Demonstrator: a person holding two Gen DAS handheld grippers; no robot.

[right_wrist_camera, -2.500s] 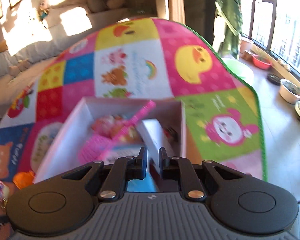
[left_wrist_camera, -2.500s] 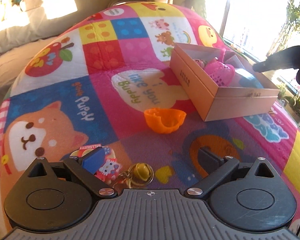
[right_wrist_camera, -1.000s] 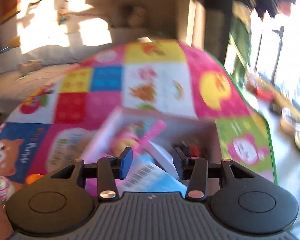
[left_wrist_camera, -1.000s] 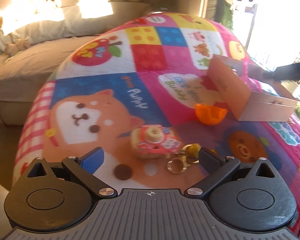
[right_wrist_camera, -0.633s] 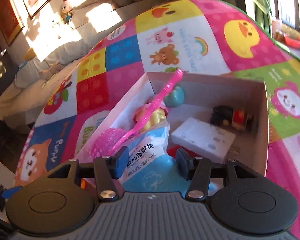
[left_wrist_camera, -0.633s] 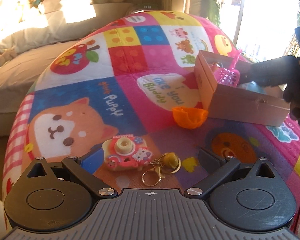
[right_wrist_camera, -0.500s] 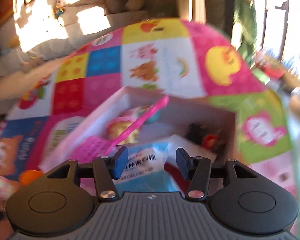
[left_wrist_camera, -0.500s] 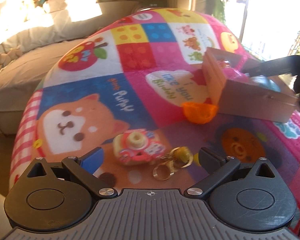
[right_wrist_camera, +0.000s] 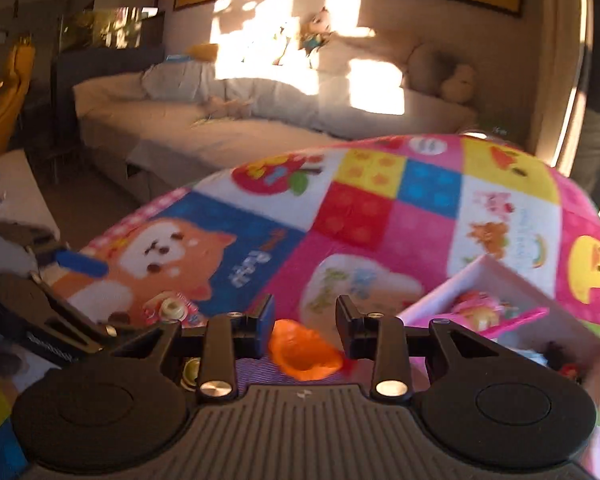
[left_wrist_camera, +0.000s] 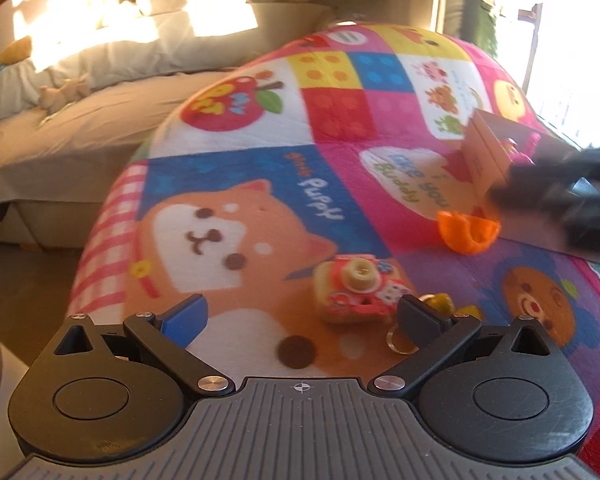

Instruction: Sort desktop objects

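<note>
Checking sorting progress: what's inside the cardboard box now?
In the cardboard box, pink toys and a small dark figure show; the rest is hidden by the right gripper.

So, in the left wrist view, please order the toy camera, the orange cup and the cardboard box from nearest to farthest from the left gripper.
1. Small pink and yellow toy camera, beside the right finger of the left gripper.
2. Orange plastic cup, farther right.
3. Open cardboard box, behind the cup.
</note>
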